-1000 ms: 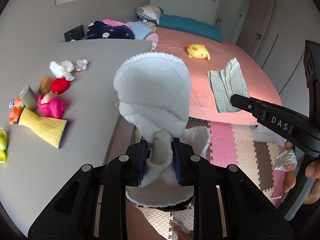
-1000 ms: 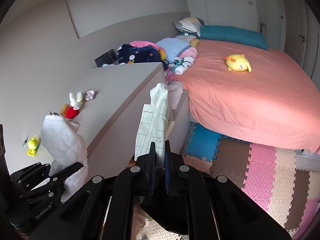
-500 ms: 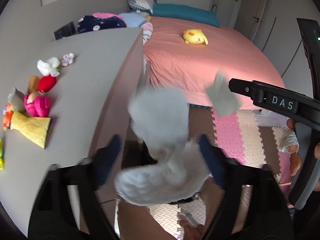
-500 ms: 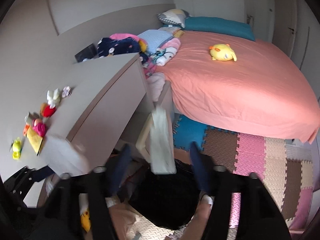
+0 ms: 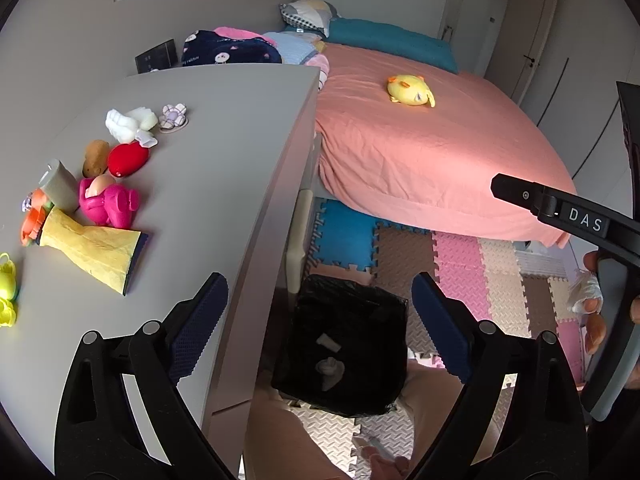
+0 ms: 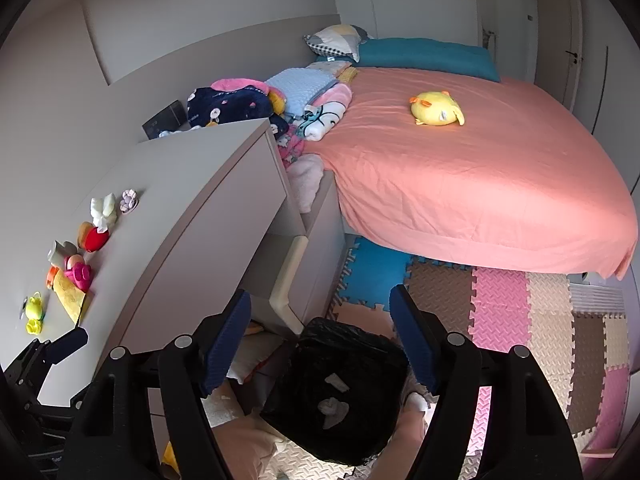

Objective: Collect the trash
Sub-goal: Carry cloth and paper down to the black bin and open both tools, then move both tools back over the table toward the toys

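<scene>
Left gripper [image 5: 320,312]: jaws spread wide, having just been opening; nothing lies between the pads. Right gripper [image 6: 320,328]: jaws likewise apart, also just opened, nothing between them. Both point steeply down over the bin [image 5: 348,300], a black-lined container standing on the foam mat [image 5: 460,256] beside the cabinet [image 5: 224,160].

Writing: the right gripper's arm, seen from the left wrist view, carries the letters "DAS" [image 5: 585,219]. Lettering on the left gripper's body in the right wrist view is too small to read.

Trash: two pale pieces lie at the bottom of the bin. The upper scrap [image 6: 337,382] is small and flat, its long axis running diagonally. The lower wad [image 6: 333,410] is crumpled, with no clear axis.

Cabinet top: one group of small toys [image 5: 108,200] near the wall edge, including one yellow paper cone [image 5: 92,250] lying on its side, wide end toward the left gripper, one red piece and one pink piece.

Bed [image 6: 480,184]: one pink sheet, one yellow plush [image 6: 438,109], one teal pillow [image 6: 428,56], and a heap of folded blankets by the headboard.
</scene>
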Available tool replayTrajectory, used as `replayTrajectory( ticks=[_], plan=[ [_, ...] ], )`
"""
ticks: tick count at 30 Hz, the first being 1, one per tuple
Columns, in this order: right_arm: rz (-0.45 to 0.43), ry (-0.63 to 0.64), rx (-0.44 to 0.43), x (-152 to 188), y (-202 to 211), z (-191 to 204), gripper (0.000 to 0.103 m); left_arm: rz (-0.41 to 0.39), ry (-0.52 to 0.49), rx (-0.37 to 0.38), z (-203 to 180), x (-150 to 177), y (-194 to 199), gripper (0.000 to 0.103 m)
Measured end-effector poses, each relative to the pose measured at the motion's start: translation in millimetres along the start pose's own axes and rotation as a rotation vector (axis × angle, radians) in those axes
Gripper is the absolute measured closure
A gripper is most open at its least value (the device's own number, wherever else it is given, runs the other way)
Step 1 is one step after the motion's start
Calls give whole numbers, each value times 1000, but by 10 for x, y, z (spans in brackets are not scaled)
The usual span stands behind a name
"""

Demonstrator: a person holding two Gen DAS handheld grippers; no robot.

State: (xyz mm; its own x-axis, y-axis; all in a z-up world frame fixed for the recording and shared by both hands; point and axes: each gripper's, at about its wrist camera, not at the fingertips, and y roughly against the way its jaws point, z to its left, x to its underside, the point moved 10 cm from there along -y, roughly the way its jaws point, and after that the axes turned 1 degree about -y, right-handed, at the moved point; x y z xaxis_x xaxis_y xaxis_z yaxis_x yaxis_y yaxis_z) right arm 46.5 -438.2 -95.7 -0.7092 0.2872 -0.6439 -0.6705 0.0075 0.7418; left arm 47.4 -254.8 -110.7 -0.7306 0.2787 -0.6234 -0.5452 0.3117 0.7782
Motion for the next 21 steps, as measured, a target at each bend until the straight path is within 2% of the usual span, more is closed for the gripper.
replayTrajectory(
  ticks=[11,21],
  plan=[
    [-11,30,-17,-64,39,190,31,-25,5,-13,98,-53,136,13],
    [-14,94,-61,-97,27,642,31,-50,40,-69,480,-90,327,13]
  ],
)
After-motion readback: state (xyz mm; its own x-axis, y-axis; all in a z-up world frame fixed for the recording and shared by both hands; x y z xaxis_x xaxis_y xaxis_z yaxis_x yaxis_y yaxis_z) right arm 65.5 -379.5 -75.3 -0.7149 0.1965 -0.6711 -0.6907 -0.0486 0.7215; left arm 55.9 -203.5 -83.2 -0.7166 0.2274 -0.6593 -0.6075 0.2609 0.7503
